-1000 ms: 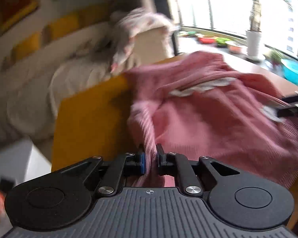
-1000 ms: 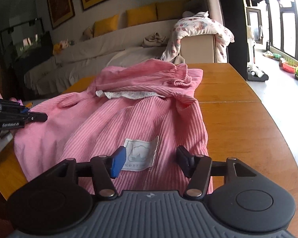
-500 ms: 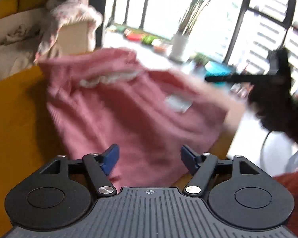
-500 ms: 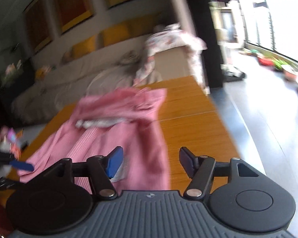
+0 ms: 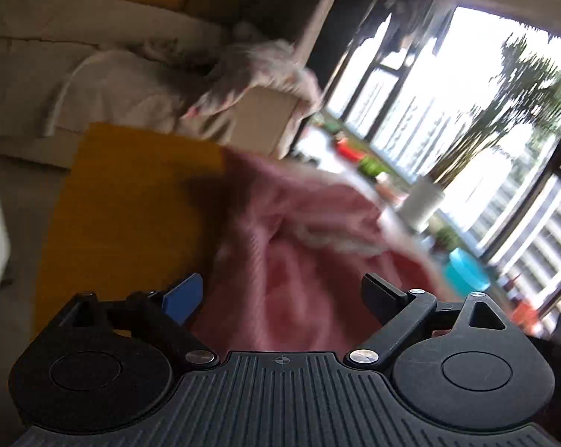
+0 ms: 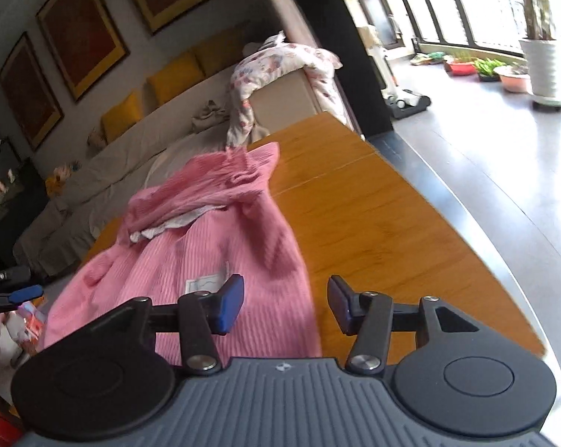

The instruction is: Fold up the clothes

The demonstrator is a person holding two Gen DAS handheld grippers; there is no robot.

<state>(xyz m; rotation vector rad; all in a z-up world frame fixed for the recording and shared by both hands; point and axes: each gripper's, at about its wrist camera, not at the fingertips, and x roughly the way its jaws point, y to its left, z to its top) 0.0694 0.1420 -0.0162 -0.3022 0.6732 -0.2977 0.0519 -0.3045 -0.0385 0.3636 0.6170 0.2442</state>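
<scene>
We have let go of the pink corduroy garment (image 6: 205,260) — left gripper (image 5: 282,292) and right gripper (image 6: 284,303) both gape empty; it lies bunched on the wooden table (image 6: 373,223), needing a fresh grasp

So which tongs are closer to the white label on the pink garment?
Right. The right tongs hang open just this side of the white label, its blue finger beside it. The left tongs are off past the pink garment's far-left edge.
</scene>
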